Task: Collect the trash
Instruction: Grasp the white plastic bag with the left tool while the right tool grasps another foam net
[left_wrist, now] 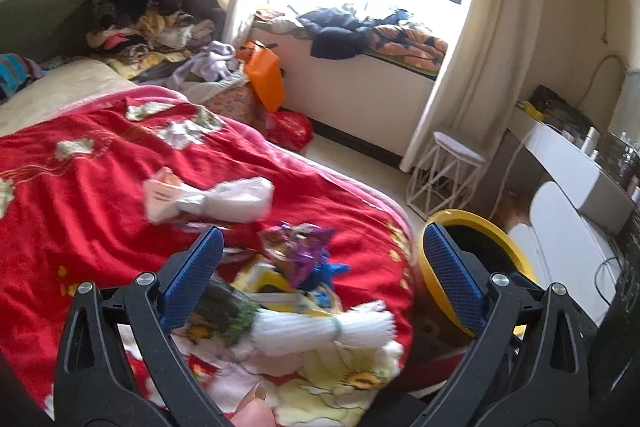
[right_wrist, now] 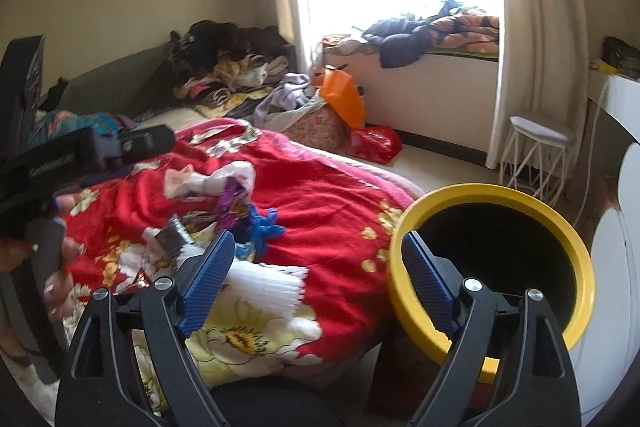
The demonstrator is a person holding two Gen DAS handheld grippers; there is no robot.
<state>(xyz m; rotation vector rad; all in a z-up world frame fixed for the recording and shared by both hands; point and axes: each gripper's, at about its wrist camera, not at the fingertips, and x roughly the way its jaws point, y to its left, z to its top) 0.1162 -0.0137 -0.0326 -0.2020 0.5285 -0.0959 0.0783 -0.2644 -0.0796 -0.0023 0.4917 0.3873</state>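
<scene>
Trash lies on a red flowered blanket: a white plastic bag with paper, a purple wrapper, a blue scrap and a white foam net. My left gripper hovers open above this pile with nothing between its blue pads. A yellow-rimmed bin stands at the bed's corner, dark inside. My right gripper is open and holds nothing; its left finger is over the foam net and its right finger over the bin. The left gripper's black body shows at the left.
A white wire stool and a white desk stand right of the bin. Orange and red bags sit on the floor beyond the bed. Clothes cover the window bench and the bed's head.
</scene>
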